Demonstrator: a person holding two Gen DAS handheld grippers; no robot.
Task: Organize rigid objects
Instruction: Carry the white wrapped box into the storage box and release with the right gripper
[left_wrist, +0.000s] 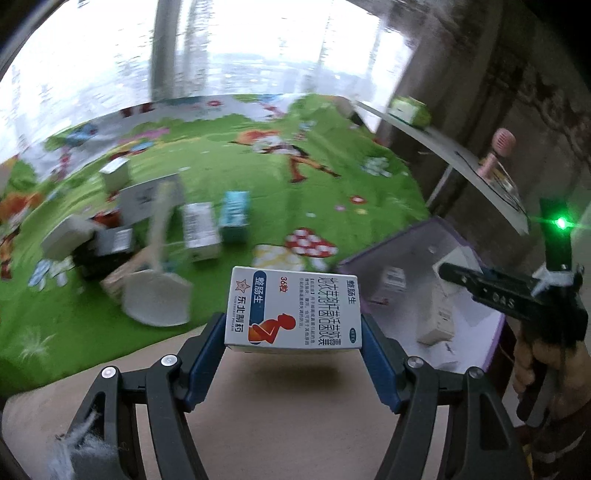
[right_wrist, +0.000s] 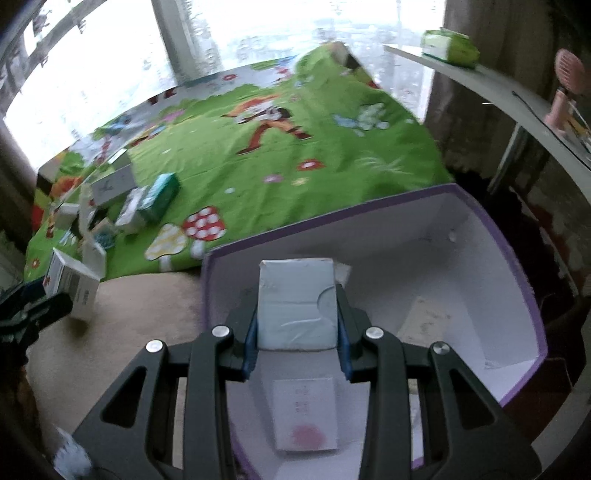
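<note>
The right claw, clamped on a pale pack, hangs over the bin. The left claw grips a carton, with the bin off to its right.

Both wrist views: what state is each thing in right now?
Left tongs: shut on white medicine carton with orange figure, over beige floor.
Right tongs: shut on pale blue box, above bin.
Purple-rimmed white bin: open, several boxes inside.
Green cartoon mat: boxes clustered left.

Two wrist fisheyes, each angled steeply down along its gripper, both sharing green mat and purple-rimmed box
</note>
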